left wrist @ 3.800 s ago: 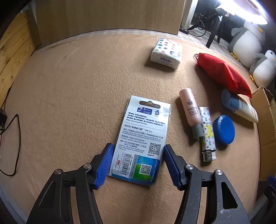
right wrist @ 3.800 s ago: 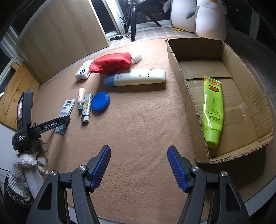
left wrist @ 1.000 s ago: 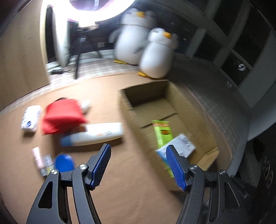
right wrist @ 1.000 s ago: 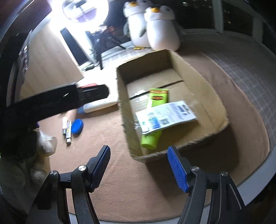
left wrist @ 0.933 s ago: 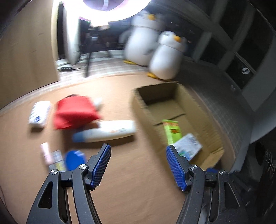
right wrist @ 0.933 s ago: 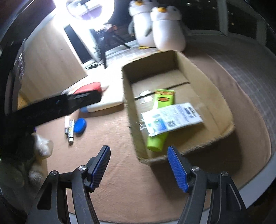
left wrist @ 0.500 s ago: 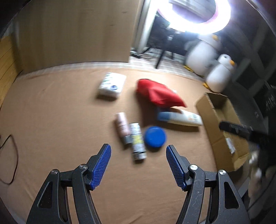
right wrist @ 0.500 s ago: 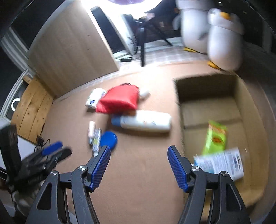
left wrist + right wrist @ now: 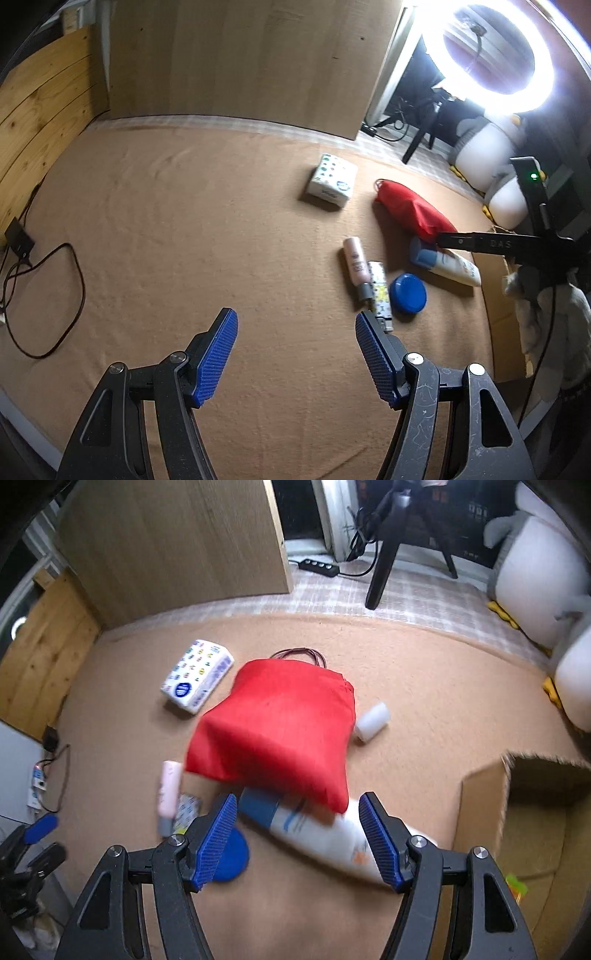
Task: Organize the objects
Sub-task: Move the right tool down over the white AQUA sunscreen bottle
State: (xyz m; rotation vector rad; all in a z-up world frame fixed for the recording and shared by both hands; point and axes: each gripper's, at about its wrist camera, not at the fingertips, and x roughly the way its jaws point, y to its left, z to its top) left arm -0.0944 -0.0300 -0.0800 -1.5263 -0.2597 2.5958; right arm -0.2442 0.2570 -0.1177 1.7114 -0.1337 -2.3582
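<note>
The left gripper (image 9: 295,350) is spread wide with nothing between its blue pads, hanging above bare brown carpet (image 9: 184,229); from its camera the loose items lie toward two o'clock. There a tissue pack (image 9: 331,181) sits farthest back, a red bag (image 9: 410,212) lies at its four o'clock, and nearer are a pink tube (image 9: 355,263), a patterned lighter (image 9: 379,291) just beside it, and a blue lid (image 9: 408,293) touching the lighter's right side. The right gripper (image 9: 297,834) is also released and holds nothing, its pads straddling a white bottle with a blue cap (image 9: 314,830) that lies on the carpet partly under the red bag. A small white cylinder (image 9: 372,722) rests at the bag's three o'clock edge. A cardboard box (image 9: 480,812) stands open at four o'clock in the right view.
</note>
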